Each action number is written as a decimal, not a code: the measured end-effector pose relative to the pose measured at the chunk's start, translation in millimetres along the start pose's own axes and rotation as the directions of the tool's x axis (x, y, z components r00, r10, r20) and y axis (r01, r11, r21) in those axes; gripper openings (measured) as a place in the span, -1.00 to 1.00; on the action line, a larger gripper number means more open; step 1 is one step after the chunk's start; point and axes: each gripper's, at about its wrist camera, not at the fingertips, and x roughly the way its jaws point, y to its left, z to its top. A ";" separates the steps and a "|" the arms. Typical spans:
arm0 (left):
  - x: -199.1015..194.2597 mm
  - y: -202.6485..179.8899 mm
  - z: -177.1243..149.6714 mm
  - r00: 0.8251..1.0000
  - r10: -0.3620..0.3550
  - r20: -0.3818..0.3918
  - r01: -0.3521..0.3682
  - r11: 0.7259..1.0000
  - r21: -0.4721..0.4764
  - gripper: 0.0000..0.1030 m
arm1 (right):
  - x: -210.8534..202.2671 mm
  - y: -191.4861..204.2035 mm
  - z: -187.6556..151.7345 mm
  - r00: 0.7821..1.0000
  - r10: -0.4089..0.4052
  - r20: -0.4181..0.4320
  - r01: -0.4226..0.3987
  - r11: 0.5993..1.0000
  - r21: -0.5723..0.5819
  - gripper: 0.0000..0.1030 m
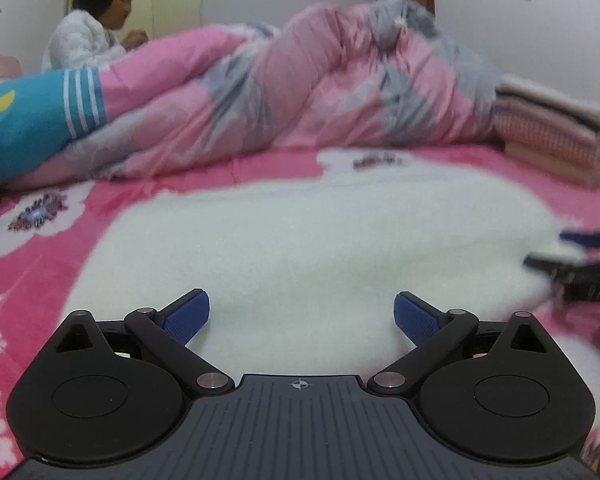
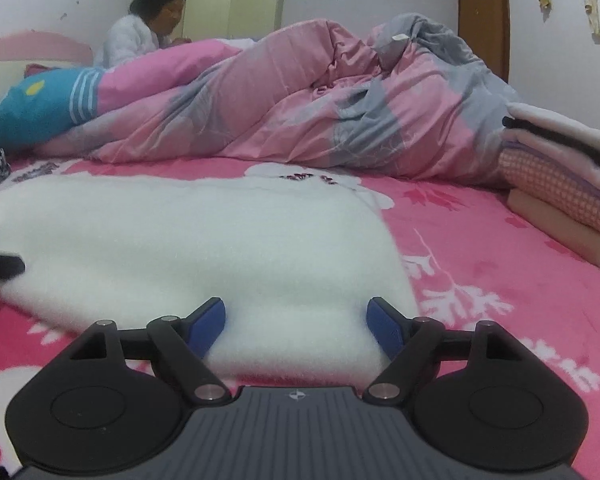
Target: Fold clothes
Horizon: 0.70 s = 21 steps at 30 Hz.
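A fluffy white garment (image 1: 300, 248) lies flat and rounded on the pink flowered bedsheet (image 2: 500, 280); the left gripper (image 1: 302, 316) stands wide open over its near edge, holding nothing. Right of it, the right gripper (image 2: 296, 320) gapes over the garment's corner, pads clear; beyond the garment lies a crumpled pink-and-grey quilt (image 2: 300, 112).

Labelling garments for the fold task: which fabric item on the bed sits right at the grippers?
The white fluffy garment, spread flat on the pink floral sheet. The pink-grey quilt and folded stack lie farther back.
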 end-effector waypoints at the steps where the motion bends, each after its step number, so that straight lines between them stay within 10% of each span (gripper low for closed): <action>1: -3.4 -1.9 4.5 1.000 -0.005 0.018 0.005 1.000 -0.001 0.94 | 0.1 0.4 -0.3 1.000 -0.001 0.004 0.001 1.000 -0.001 0.56; 6: 17.9 -32.8 1.4 0.999 0.025 -0.047 -0.017 0.986 0.168 0.97 | 3.1 3.8 0.2 1.000 -0.005 0.015 0.006 1.000 -0.008 0.57; 21: 23.2 -20.9 -11.0 0.999 -0.004 -0.042 0.008 0.994 0.107 1.00 | -6.6 51.6 35.0 0.997 0.077 0.011 -0.077 0.997 -0.023 0.54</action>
